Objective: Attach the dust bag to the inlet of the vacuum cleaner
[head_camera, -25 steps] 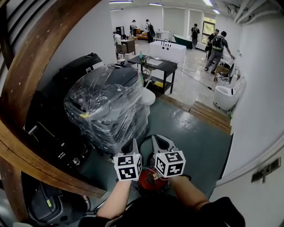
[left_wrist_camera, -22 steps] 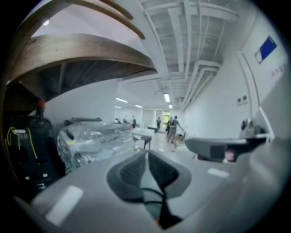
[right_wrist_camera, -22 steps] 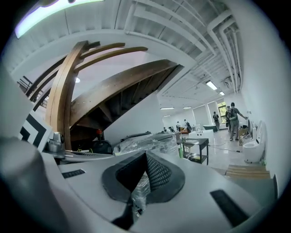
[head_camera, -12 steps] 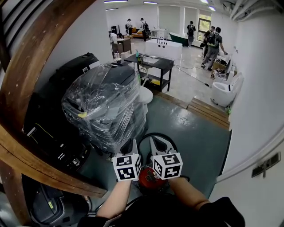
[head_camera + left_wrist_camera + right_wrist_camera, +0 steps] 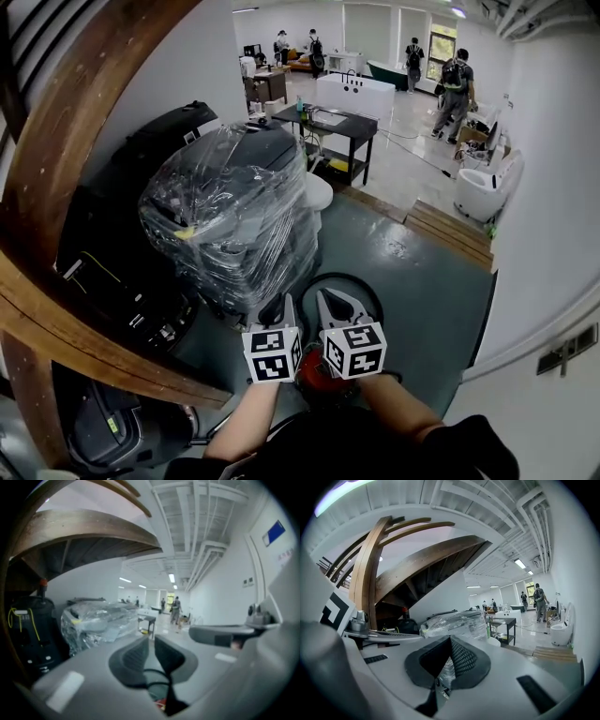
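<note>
The plastic-wrapped machine [image 5: 230,216] stands at left. My left gripper [image 5: 151,644] has its jaws a narrow gap apart, with nothing between them. Below, between both grippers, sits the red vacuum cleaner [image 5: 317,373]. My right gripper [image 5: 450,644] is closed and empty. No dust bag shows; I'd expect it to be light and soft, best pinched by its stiff collar.
</note>
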Demonstrator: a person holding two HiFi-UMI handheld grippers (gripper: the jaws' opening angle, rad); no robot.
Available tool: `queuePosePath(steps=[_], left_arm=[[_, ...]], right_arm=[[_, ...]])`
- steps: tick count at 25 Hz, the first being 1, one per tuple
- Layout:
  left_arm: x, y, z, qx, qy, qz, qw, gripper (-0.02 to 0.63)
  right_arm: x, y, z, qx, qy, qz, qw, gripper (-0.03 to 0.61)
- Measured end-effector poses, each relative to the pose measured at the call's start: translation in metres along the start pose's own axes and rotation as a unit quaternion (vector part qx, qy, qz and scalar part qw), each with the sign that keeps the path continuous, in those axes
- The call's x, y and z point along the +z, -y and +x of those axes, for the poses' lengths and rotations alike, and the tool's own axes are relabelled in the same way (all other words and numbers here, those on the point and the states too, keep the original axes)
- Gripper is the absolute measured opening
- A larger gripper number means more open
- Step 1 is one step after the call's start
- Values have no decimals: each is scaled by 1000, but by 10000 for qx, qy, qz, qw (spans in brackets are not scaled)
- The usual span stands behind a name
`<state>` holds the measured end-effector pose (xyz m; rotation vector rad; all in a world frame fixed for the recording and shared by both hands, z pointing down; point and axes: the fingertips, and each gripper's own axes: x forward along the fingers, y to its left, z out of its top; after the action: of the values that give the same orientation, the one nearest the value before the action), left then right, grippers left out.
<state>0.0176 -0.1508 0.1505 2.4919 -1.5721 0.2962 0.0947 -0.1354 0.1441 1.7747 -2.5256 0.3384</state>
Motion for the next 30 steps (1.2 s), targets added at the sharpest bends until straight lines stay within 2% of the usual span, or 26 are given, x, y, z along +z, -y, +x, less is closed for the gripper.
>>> queuePosePath(steps=[3,12,30], left_arm=[[1,-3,-2,75,25,99,9999,35],[-6,0,2,22,-48,42,10000,35],[-20,-2,12,238,-139,-212,9994,35]], right_arm=[[-1,-4,1,51,-13,-2,10000,-2],[-8,-1,4,51,-100,43,9999,-2],[-24,12,9,126,-314,18,9994,-2]])
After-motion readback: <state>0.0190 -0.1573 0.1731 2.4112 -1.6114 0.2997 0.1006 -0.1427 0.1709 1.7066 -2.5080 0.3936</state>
